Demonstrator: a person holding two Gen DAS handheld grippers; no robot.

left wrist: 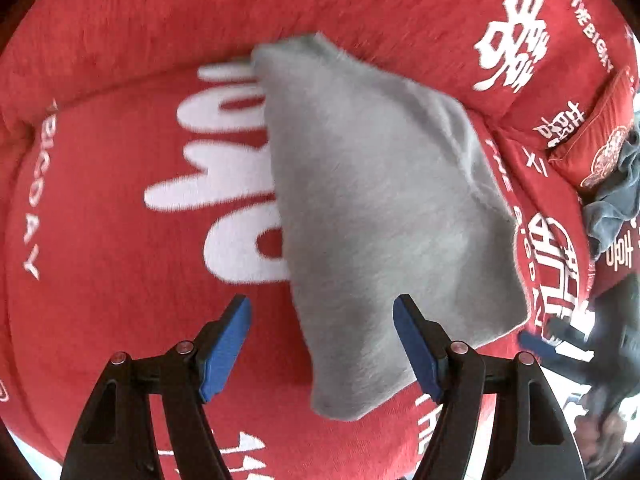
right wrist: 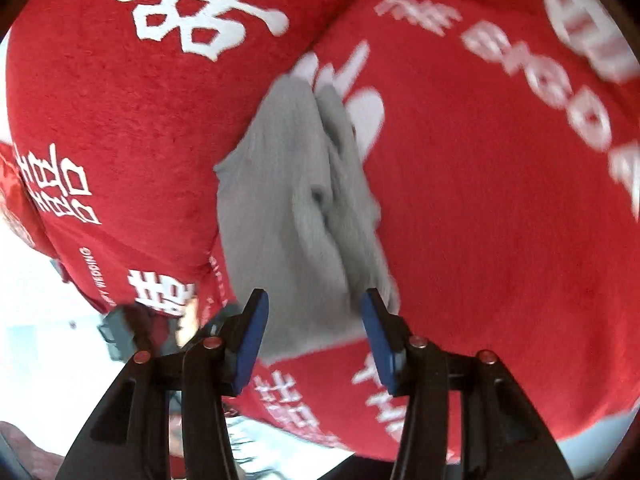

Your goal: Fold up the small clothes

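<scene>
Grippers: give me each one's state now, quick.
Left gripper: open, holding nothing; the grey cloth lies under it.
Right gripper: open, holding nothing, over the same cloth.

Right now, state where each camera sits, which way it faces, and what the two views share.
Left wrist: sits on the left gripper, faces down its open blue fingers at the grey cloth on the red printed cover; the right gripper shows blurred at right.
Right wrist: sits on the right gripper, faces down its open fingers at the same cloth; no body part is clear.
Shared: grey cloth, red cover.
</scene>
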